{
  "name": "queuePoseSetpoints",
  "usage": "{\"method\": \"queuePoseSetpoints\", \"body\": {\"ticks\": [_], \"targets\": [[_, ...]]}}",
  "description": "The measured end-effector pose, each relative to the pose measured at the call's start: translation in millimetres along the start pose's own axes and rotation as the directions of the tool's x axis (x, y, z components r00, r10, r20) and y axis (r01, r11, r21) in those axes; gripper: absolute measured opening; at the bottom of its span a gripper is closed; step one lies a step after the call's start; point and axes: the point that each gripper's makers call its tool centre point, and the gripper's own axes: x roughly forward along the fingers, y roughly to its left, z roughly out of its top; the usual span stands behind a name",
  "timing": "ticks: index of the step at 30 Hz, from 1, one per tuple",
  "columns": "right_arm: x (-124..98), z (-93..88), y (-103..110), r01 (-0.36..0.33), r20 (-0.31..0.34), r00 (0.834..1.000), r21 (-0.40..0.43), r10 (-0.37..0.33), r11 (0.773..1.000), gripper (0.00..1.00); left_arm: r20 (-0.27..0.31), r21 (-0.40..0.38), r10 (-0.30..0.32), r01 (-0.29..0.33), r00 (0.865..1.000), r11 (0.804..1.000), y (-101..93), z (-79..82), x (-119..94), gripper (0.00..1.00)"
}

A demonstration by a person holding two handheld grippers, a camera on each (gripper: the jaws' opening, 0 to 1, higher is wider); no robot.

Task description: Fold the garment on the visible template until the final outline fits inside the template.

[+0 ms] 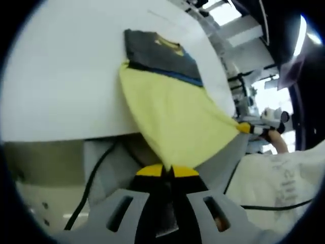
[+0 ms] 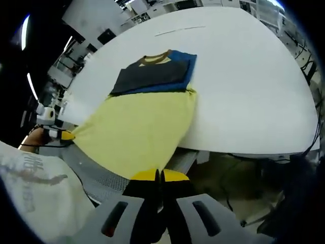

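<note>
A shirt lies on the white table [image 2: 244, 76], its dark grey and blue upper half [image 2: 150, 76] folded flat with a yellow collar showing. Its yellow lower half [image 2: 142, 127] is stretched taut off the table's near edge toward me. My right gripper [image 2: 159, 175] is shut on one corner of the yellow hem. My left gripper [image 1: 162, 170] is shut on the other corner of the yellow fabric [image 1: 172, 117]. Each gripper also appears in the other's view, pinching its corner: the right gripper [image 1: 249, 128] and the left gripper [image 2: 61, 134]. A faint thin line [image 2: 180, 30] is marked on the table beyond the shirt.
The person's white printed shirt [image 2: 35, 183] is close by at the lower left, and a hand [image 1: 277, 140] is behind the right gripper. Black cables [image 1: 94, 173] hang under the table edge. Shelves and equipment [image 2: 117, 18] stand beyond the table's far side.
</note>
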Motion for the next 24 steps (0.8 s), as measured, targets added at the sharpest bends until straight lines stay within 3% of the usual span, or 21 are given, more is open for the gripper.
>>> {"method": "queuePoseSetpoints", "body": {"ticks": [16, 24], "targets": [[-3, 11.9, -1, -0.009, 0.015, 1.0, 0.0, 0.009, 1.0, 0.02, 0.02, 0.058, 0.002, -0.003, 1.0, 0.998, -4.6, 25.8, -8, 0.01], [-17, 15.9, 9, -0.024, 0.028, 0.999, 0.0, 0.024, 1.0, 0.02, 0.034, 0.06, -0.009, 0.007, 0.999, 0.998, -16.3, 19.9, -20, 0.01]]}}
